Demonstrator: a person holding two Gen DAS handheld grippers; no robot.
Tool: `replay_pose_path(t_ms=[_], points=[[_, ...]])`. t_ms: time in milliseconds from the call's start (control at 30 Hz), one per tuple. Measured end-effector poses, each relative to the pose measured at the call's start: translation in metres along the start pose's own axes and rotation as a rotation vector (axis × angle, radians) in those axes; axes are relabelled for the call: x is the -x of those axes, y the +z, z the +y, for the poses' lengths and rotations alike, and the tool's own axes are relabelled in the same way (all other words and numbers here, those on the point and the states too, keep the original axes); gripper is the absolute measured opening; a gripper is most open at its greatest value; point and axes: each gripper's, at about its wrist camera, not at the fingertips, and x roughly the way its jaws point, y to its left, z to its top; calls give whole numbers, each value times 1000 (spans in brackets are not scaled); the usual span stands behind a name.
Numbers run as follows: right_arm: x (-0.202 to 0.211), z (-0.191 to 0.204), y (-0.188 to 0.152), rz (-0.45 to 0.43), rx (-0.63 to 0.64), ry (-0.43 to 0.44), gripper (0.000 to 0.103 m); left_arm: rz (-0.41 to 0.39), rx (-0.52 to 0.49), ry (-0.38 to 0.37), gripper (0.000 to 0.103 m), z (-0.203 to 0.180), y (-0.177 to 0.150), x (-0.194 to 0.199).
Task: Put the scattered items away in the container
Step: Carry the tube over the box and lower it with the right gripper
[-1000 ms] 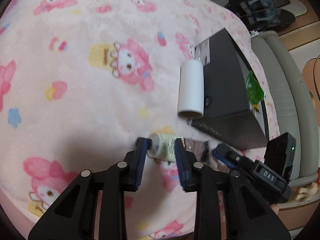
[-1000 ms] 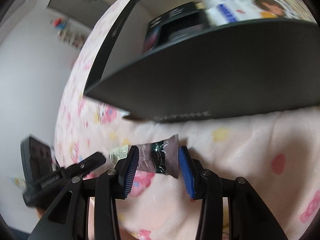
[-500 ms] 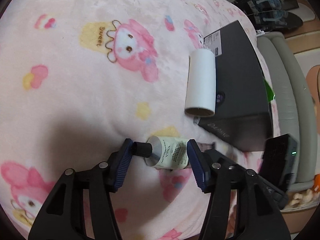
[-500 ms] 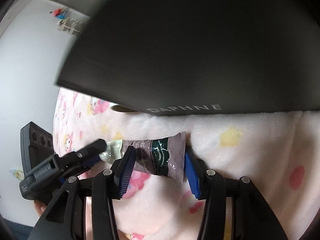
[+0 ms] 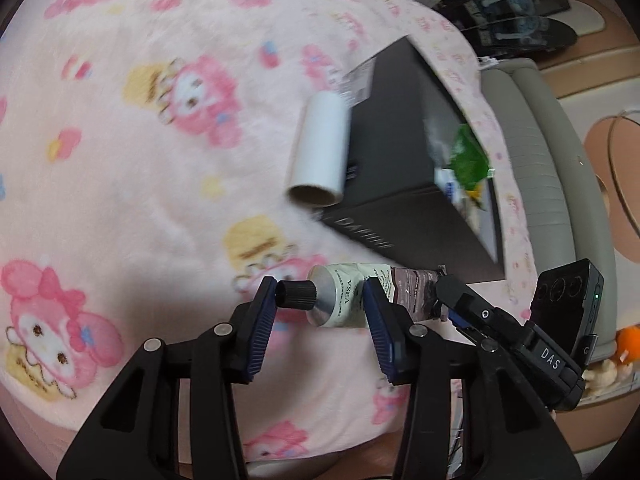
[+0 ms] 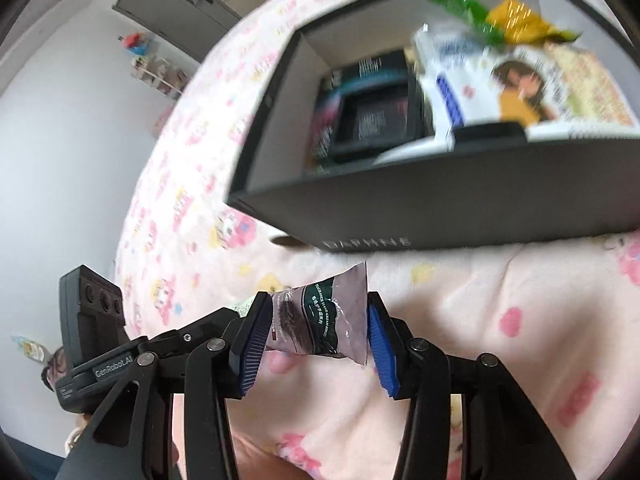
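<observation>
Hand cream tube (image 5: 348,300), held at both ends and now raised off the pink cartoon-print blanket (image 5: 120,152). A second ago it lay on the fabric with the fingers closing around it; now it hangs between two grippers and the blanket sits lower behind it. That suggests the pickup is done and the carry to the box comes next.

The left gripper (image 5: 320,312) has its blue pads on either side of the tube's black cap and cream-coloured shoulder, fingers part spread to that width, the cap end touching the left pad. The right gripper (image 6: 314,334) pinches the tube's flat crimped tail, which spans the gap between its pads. In the left view the right gripper's tip reaches in from the right of the fingers.

Ahead of the right fingers and above them stands the dark box (image 6: 440,216), open at the top, lettered wall facing the fingers. Its near rim is the edge to clear. Inside are a dark packet on the left and snack bags (image 6: 520,92) piled at the right, so free room looks greater toward the left.

A white cardboard roll (image 5: 320,152) lies ahead of the left fingers, touching the box's side wall, not yet tidied.
</observation>
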Motion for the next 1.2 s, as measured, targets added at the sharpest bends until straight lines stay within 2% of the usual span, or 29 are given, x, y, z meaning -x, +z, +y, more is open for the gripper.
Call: replay_pose_path(t_ms=[200, 367, 533, 667, 833, 967, 1200], points=[[40, 0, 10, -66, 25, 8, 43, -15, -70, -27, 44, -37, 9, 13], [70, -11, 18, -125, 16, 12, 43, -9, -126, -48, 44, -70, 21, 6], [97, -25, 39, -179, -3, 7, 43, 0, -175, -84, 44, -102, 40, -16], [114, -40, 55, -215, -7, -32, 43, 14, -205, -100, 44, -127, 55, -43], [123, -68, 75, -244, -44, -96, 43, 40, -235, -94, 44, -155, 69, -78], [114, -90, 86, -216, -78, -122, 43, 39, -263, -49, 44, -169, 78, -100], [96, -106, 92, -189, -95, -185, 43, 74, -229, -22, 46, -160, 77, -130]])
